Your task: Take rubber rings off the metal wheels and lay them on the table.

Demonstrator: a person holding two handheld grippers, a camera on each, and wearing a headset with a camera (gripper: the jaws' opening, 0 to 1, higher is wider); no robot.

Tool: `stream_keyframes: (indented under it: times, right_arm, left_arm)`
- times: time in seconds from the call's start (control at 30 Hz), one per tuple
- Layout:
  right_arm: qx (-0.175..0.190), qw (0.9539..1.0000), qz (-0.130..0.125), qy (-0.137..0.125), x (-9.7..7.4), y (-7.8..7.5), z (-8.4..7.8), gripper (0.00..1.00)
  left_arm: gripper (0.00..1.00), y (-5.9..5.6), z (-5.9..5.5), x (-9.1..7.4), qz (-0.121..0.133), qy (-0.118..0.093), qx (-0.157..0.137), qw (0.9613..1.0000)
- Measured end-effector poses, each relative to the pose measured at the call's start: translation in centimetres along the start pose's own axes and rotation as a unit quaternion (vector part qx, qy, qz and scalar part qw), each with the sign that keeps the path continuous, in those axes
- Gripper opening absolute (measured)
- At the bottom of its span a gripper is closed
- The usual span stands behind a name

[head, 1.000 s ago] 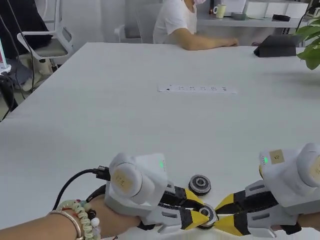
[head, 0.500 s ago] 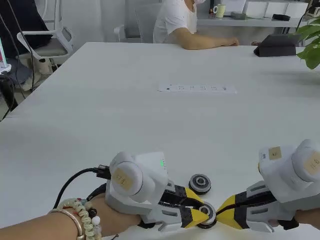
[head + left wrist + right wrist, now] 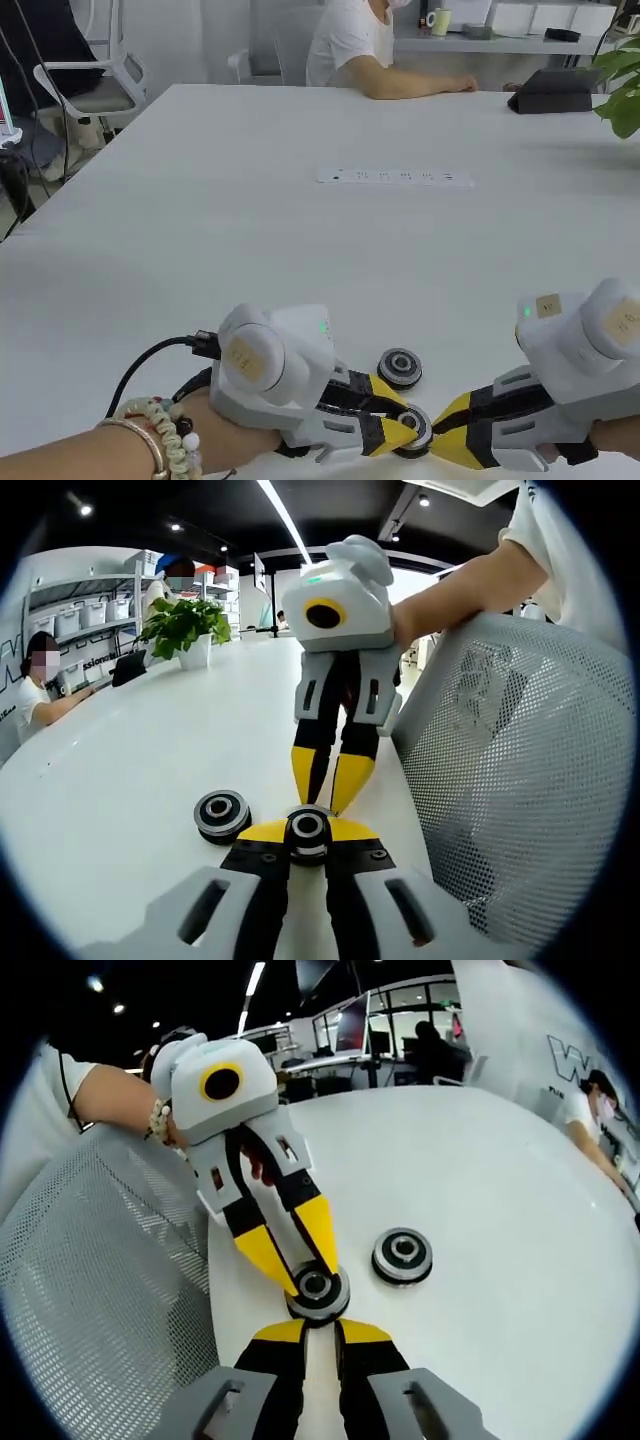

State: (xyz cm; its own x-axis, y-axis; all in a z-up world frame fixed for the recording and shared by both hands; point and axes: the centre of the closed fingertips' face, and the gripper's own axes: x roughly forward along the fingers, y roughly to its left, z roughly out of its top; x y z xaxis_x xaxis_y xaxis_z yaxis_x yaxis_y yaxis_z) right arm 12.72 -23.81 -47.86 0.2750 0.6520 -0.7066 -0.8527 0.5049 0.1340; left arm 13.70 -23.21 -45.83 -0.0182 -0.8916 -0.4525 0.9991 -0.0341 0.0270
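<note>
A metal wheel with a black rubber ring (image 3: 418,426) sits at the table's near edge, and my left gripper (image 3: 406,428) is shut on it from the left. In the left gripper view the yellow jaws clamp the wheel (image 3: 307,827) on both sides. My right gripper (image 3: 438,440) comes in from the right with its jaws drawn together, pinching the ring at the wheel's rim (image 3: 318,1292). A second wheel (image 3: 400,366) lies flat just beyond them, untouched, and also appears in the gripper views (image 3: 222,813) (image 3: 402,1255).
A white power strip (image 3: 393,178) lies mid-table. A person sits at the far end (image 3: 350,45), with a dark case (image 3: 553,92) and a plant (image 3: 622,85) at the far right. A mesh chair back (image 3: 520,770) is close behind the near edge.
The right gripper's jaws, spread wide a second ago, have drawn together at the wheel's rim. The left gripper has kept its hold and the second wheel has not moved.
</note>
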Motion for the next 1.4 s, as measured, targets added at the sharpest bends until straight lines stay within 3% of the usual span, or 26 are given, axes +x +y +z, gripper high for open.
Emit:
stream_keyframes:
  times: [0.3, 0.4, 0.43, 0.67, 0.97, 1.03, 1.1, 1.17, 1.27, 1.33, 1.4]
  right_arm:
    - [-0.033, 0.9994, -0.002, 0.001, 0.4, 0.1, 0.0, 0.12]
    - [-0.057, 0.9981, -0.006, 0.022, 0.2, 0.0, -0.3, 0.04]
    - [-0.062, 0.9979, -0.007, 0.018, 0.2, -0.1, -0.2, 0.02]
    - [-0.063, 0.9969, -0.024, 0.039, 0.1, -0.5, -0.1, 0.0]
    - [0.002, 0.9983, -0.047, 0.035, -0.6, -1.5, -0.1, 0.0]
    - [0.031, 0.9981, -0.043, 0.033, -0.6, -1.5, 0.0, 0.0]
    - [0.037, 0.9982, -0.039, 0.026, -0.4, -1.6, -0.2, 0.0]
    - [0.072, 0.9967, -0.031, 0.02, -0.4, -1.5, -0.3, 0.0]
    - [0.131, 0.9912, -0.019, 0.003, -0.4, -1.7, -0.2, 0.0]
    - [0.159, 0.9872, 0.002, -0.007, -0.8, -1.5, 0.0, 0.0]
    - [0.21, 0.9765, 0.036, -0.031, -1.2, -0.9, 0.5, 0.0]
  left_arm:
    - [0.07, 0.0, 0.0, 0.0, 0.0, -0.001, -0.001, 1.0]
    - [0.07, 0.0, 0.0, 0.0, 0.001, -0.001, -0.001, 1.0]
    - [0.07, 0.1, 0.0, 0.0, 0.002, -0.001, -0.002, 1.0]
    - [0.07, 0.2, 0.0, 0.1, 0.005, -0.001, -0.005, 1.0]
    - [0.07, 0.2, 0.0, 0.2, 0.008, -0.001, -0.004, 1.0]
    - [0.07, 0.2, 0.0, 0.2, 0.008, -0.001, -0.004, 1.0]
    - [0.07, 0.3, 0.0, 0.2, 0.008, -0.001, -0.004, 1.0]
    - [0.07, 0.3, 0.0, 0.2, 0.008, -0.001, -0.004, 1.0]
    - [0.07, 0.3, 0.0, 0.2, 0.008, -0.001, -0.004, 1.0]
    - [0.07, 0.2, 0.0, 0.2, 0.006, -0.001, -0.006, 1.0]
    - [0.07, 0.1, 0.0, 0.2, -0.001, -0.002, -0.008, 1.0]
